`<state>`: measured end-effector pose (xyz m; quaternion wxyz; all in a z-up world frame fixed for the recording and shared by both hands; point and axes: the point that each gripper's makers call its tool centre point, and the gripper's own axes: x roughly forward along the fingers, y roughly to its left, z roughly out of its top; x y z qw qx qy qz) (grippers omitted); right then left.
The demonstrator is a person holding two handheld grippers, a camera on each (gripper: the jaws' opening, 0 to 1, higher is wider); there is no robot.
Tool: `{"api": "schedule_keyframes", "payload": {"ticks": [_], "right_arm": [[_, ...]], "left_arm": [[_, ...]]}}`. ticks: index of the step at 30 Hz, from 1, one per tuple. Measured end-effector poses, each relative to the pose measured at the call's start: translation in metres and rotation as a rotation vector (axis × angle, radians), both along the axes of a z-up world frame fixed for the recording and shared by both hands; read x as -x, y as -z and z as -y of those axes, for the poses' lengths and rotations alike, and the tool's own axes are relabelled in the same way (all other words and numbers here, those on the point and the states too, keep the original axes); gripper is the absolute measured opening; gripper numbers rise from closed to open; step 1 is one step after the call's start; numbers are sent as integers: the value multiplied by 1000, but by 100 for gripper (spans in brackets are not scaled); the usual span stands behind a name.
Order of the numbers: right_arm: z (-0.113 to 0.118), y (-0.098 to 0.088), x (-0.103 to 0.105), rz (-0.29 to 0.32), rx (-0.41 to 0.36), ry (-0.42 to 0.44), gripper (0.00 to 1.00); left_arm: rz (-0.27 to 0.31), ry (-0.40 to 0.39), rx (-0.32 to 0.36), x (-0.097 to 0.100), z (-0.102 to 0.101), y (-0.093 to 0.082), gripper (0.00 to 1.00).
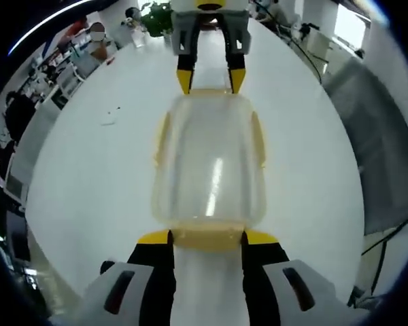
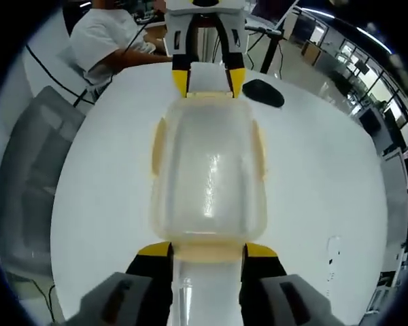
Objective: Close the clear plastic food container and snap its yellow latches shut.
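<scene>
- The clear container [image 1: 209, 166] lies on the white tabletop [image 1: 88, 176], lid on, directly between the two claws, its long axis running from one to the other.
- The left claw [image 1: 207, 237] stands wide, its yellow tips flanking the near end latch [image 1: 207, 238].
- The right claw [image 2: 207, 250] is equally wide at the opposite end latch [image 2: 207, 251].
- Side latches [image 1: 162, 139] sit apart from both claws; neither is nearer.

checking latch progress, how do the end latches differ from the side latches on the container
The end latch lies between the left tool's yellow tips, and the far end latch sits at the right tool. The side latches have no tool near them. All are yellow, on the same clear container.
</scene>
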<state>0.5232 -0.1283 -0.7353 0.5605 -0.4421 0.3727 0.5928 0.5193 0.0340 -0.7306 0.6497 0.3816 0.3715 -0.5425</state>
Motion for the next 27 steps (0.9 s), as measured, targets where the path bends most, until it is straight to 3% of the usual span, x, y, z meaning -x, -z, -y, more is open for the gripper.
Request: {"api": "schedule_keyframes", "payload": {"ticks": [10, 27], "right_arm": [[24, -21, 2, 31, -17, -4, 36], [85, -29, -4, 50, 7, 24, 36]], "left_arm": [[8, 0, 9, 2, 22, -20, 36], [39, 17, 41, -6, 84, -29, 36]]}}
